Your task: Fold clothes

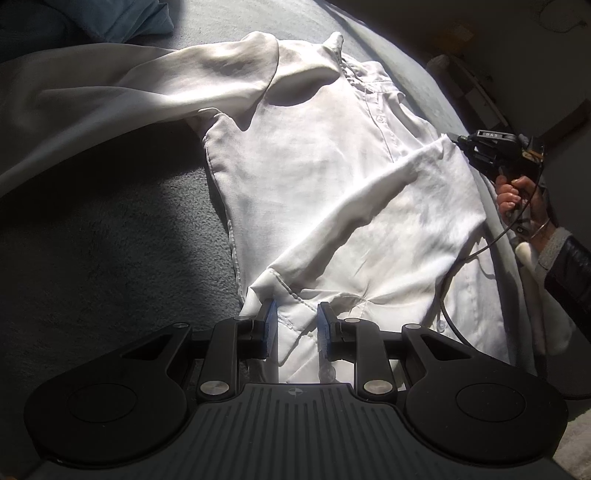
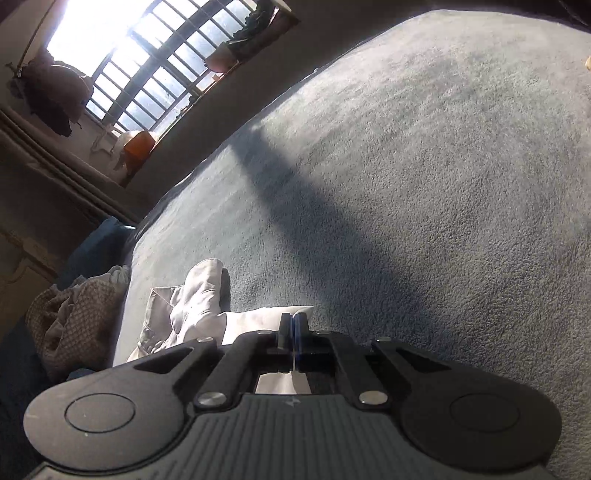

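A white button-up shirt lies spread on a grey fleece bed cover, collar at the far end. One sleeve stretches to the left; the other sleeve is folded across the front. My left gripper is open, its jaws astride the cuff at the near edge. My right gripper is shut on the shirt's right edge, which it holds a little raised. In the right wrist view the right gripper is shut with white cloth between its pads.
A dark blue pillow lies at the far left. A pile of other clothes sits at the bed's left edge. A barred window and a wall stand beyond the bed. A cable trails over the shirt's right side.
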Tool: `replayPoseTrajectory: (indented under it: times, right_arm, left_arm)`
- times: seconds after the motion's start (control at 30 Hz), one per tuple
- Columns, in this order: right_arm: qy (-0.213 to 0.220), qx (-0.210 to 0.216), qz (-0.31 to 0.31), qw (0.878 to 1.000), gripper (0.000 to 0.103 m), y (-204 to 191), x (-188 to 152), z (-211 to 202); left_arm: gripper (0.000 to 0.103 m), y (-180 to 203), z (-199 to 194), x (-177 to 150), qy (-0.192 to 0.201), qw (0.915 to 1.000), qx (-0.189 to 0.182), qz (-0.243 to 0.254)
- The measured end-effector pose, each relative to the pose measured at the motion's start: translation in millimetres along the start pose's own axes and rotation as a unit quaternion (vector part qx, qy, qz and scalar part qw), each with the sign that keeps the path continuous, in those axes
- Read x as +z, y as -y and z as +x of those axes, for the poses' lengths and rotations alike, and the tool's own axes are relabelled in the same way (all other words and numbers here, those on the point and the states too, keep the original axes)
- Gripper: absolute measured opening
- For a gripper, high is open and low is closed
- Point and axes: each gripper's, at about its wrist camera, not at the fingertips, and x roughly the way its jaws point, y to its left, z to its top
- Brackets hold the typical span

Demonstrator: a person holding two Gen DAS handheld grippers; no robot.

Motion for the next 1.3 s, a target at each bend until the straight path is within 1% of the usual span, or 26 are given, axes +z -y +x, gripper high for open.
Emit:
replayPoseTrajectory:
  times: [0.03,0.1,0.23,0.27,0.37,0.47,0.5,0.57,0.67,0.77,0.9,0.93,1.0,1.03,1.07,1.1,1.2,1.3]
  right_arm:
    - [0.013,-0.011,-0.023,1.0,0.001,-6.2,-0.4,-1.7]
    - [0.023,-0.03,-0.057,0.998,0.001,-14.6,-3.0,0.5]
    - [0.026,-0.076,-0.088,0.993,0.001,-21.5,-8.0,16.2]
    - [0.024,-0.082,-0.082,0.993,0.001,-19.8,-7.8,20.1]
    - [0.031,-0.083,-0.029,0.996,0.003,-8.7,-4.1,16.1]
    - [0.068,-0.06,0.006,0.996,0.004,-4.6,3.8,-9.8]
    - [0.07,-0.056,0.013,0.996,0.004,-4.2,5.3,-21.5]
    - [0.055,-0.041,0.017,0.997,0.004,-5.5,6.2,-45.5]
    - [0.016,-0.027,-0.006,0.999,0.004,-15.0,-0.7,-74.2]
    - [-0.024,-0.004,-0.027,0.999,0.004,-23.8,-20.1,-93.8]
    - [-0.076,-0.019,-0.079,0.994,0.004,-31.7,-50.7,-88.6]
    - [-0.086,-0.032,-0.092,0.991,0.004,-34.2,-60.7,-82.3]
    - [-0.095,-0.054,-0.125,0.986,0.004,-36.8,-73.3,-69.5]
    - [-0.099,-0.073,-0.143,0.982,0.004,-37.4,-78.9,-61.5]
    - [-0.104,-0.094,-0.155,0.978,0.004,-36.9,-84.5,-53.2]
    - [-0.106,-0.103,-0.16,0.976,0.002,-34.7,-88.4,-46.8]
    - [-0.088,-0.106,-0.143,0.98,0.004,-37.5,-88.0,-52.8]
    - [-0.052,-0.089,-0.14,0.985,0.004,-48.6,-84.4,-69.5]
  left_arm:
    - [0.024,0.4,-0.1,-0.2,0.0,1.0,0.001,0.0]
    - [0.023,1.1,-0.3,-0.6,0.0,1.0,0.002,0.002]
    - [0.023,2.3,-0.5,-1.5,0.001,1.0,0.005,0.004]
    - [0.023,2.4,-0.4,-1.3,0.001,1.0,0.006,0.005]
    - [0.023,2.8,-0.3,-0.8,0.001,1.0,0.007,0.007]
    - [0.023,2.7,-0.4,-0.3,0.001,1.0,0.007,0.007]
    - [0.023,2.8,-0.5,-0.3,0.001,1.0,0.007,0.007]
    - [0.023,2.5,-0.5,-0.8,0.001,1.0,0.006,0.007]
    - [0.024,2.2,-0.3,-1.4,0.004,1.0,0.006,0.004]
    - [0.024,2.0,-0.3,-2.1,0.007,1.0,0.006,-0.001]
    - [0.024,0.7,-0.9,-3.7,0.014,0.9998,0.006,-0.01]
    - [0.024,1.4,-0.9,-4.3,0.015,0.9998,0.008,-0.009]
    - [0.024,2.9,-0.9,-5.6,0.019,0.9997,0.011,-0.005]
    - [0.024,3.7,-0.9,-6.2,0.02,0.9997,0.013,-0.004]
    - [0.024,4.4,-1.0,-6.8,0.022,0.9996,0.015,-0.002]
    - [0.024,5.2,-1.2,-7.4,0.024,0.9996,0.017,0.001]
    - [0.024,5.2,-1.5,-8.9,0.028,0.9994,0.019,-0.002]
    - [0.024,5.0,-1.8,-10.4,0.033,0.9993,0.02,-0.005]
